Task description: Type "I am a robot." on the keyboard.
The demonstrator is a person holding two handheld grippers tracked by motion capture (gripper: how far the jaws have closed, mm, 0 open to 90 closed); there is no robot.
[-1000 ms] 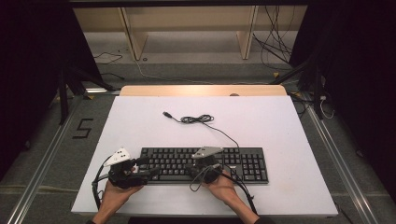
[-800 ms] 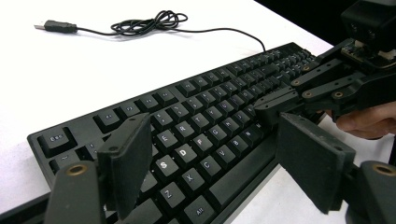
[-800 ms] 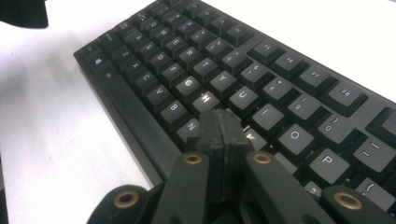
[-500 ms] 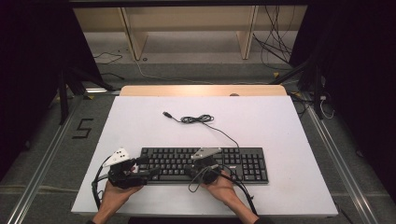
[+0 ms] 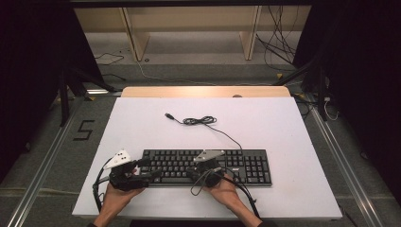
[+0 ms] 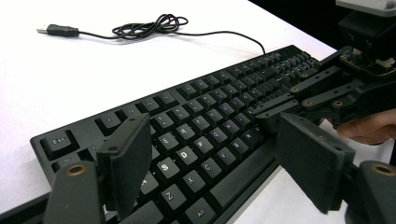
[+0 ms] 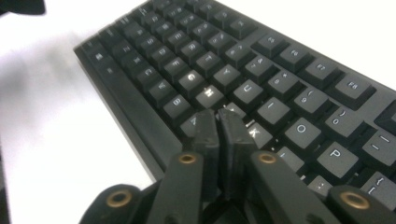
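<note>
lying flat near the front edge of the white table [image 5: 283, 123], the black full-size plastic keyboard [image 5: 246, 163] has both grippers at it. the left gripper [image 6: 210, 172] stands with its jaws wide apart over the keyboard's left end, nothing between the pads. the right gripper [image 7: 218, 126] points its tips down at the middle letter keys, its jaws nearly together and just parting a crack, with nothing between them. the keyboard's thin black usb cable [image 5: 201, 121] lies coiled behind it on the table.
</note>
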